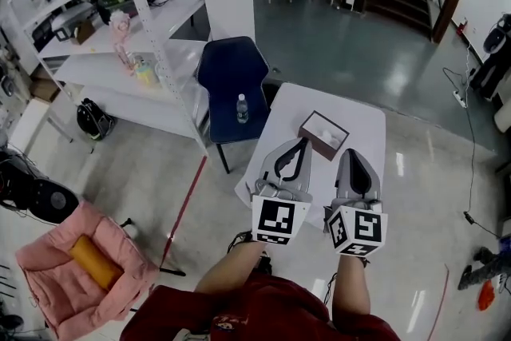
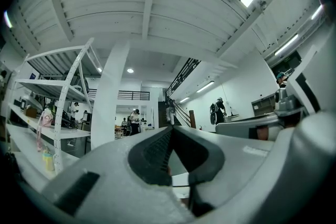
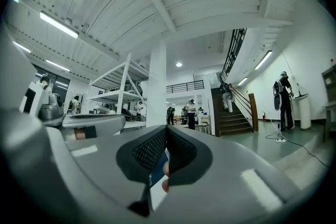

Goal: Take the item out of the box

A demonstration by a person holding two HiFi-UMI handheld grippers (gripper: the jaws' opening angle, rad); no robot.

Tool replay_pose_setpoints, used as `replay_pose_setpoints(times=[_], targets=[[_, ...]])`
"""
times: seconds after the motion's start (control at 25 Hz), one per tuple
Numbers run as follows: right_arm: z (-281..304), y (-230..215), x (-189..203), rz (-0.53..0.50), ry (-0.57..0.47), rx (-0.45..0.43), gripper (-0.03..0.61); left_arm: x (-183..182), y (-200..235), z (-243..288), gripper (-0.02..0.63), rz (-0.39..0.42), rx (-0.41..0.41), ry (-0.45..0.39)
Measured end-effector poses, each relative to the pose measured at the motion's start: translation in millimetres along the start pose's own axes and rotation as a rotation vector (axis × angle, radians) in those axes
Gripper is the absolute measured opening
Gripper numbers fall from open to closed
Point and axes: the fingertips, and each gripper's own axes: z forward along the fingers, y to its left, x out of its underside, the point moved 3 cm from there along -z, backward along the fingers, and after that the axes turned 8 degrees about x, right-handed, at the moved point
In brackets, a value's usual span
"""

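Note:
An open brown box (image 1: 323, 134) with a pale inside lies on a small white table (image 1: 369, 122); I cannot make out the item inside. In the head view, both grippers are held side by side above the table's near half. My left gripper (image 1: 303, 140) has its tips together just left of the box, with nothing between them. My right gripper (image 1: 348, 151) is just short of the box's near corner, jaws also together and empty. In the gripper views, the left gripper (image 2: 170, 128) and right gripper (image 3: 167, 127) point level across the room, and the box is hidden from them.
A blue chair (image 1: 231, 80) with a water bottle (image 1: 242, 108) on its seat stands at the table's left. White shelving (image 1: 136, 52) runs along the left. A pink padded seat (image 1: 80, 267) sits on the floor at lower left. People stand far off by the stairs (image 3: 233, 113).

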Motion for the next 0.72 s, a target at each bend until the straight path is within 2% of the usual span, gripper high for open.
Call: replay_pose_setpoints(times=[0.36,0.72], targets=[[76,30,7,-0.03,0.001,0.025,0.002,11,72,40,0.0,-0.015,0.04,-0.028],[122,19,17,-0.045,0.007,0.069,0.002,24,97,78,0.0,-0.037,0.063,-0.025]])
